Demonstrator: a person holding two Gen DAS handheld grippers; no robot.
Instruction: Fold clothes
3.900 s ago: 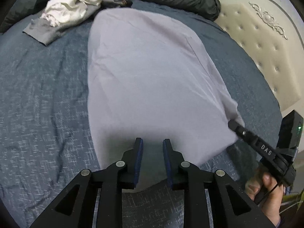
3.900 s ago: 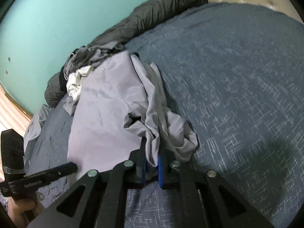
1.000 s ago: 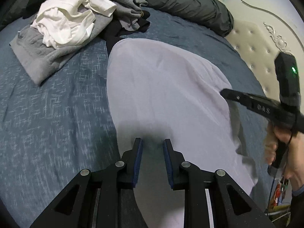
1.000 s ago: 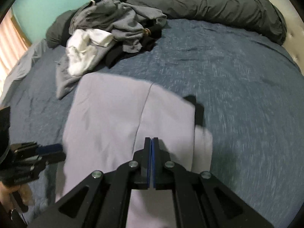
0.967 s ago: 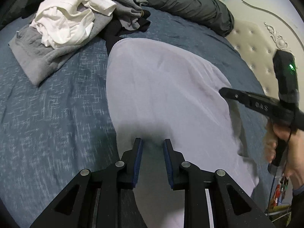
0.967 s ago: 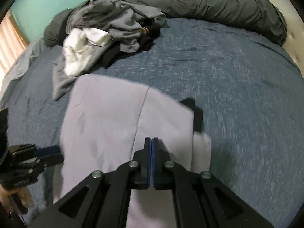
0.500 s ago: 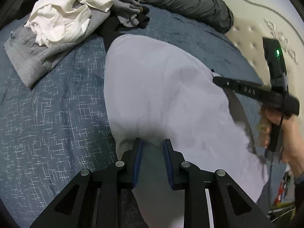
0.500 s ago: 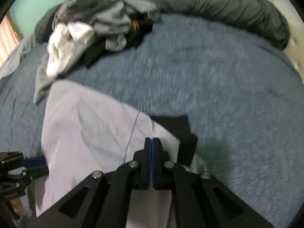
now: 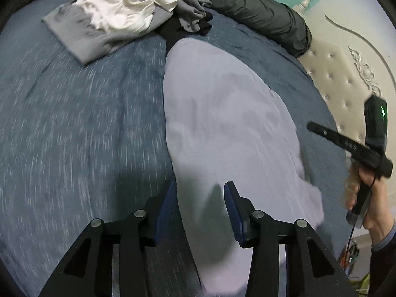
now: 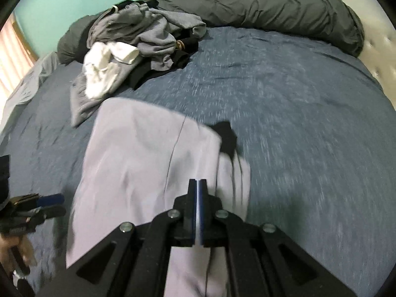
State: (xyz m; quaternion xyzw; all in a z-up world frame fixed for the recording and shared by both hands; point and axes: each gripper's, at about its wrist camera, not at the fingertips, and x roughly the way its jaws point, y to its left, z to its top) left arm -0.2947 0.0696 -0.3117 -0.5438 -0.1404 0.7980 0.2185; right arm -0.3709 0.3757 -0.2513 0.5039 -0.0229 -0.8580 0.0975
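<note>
A pale lavender garment (image 9: 222,111) lies spread lengthwise on the blue bed cover (image 9: 86,123), smooth on the left and rumpled along its right edge. My left gripper (image 9: 200,198) stands wide open over the garment's near end, with the left finger at its edge and nothing held. My right gripper (image 10: 198,183) hovers shut above the garment (image 10: 138,153), casting a shadow on the cover, and no cloth shows between its pads. In the left wrist view the right gripper (image 9: 346,146) is off the garment's right side, held by a hand (image 9: 366,198).
A heap of grey, white and black clothes (image 10: 128,49) sits at the far left of the bed. A rolled dark grey duvet (image 10: 272,7) runs along the back. A tufted cream headboard (image 9: 346,74) borders the right. Blue cover (image 10: 297,123) spreads to the right.
My left gripper's jaws have spread wider and it has shifted over the garment's near end. The right gripper has drawn back to the right of the garment, staying shut.
</note>
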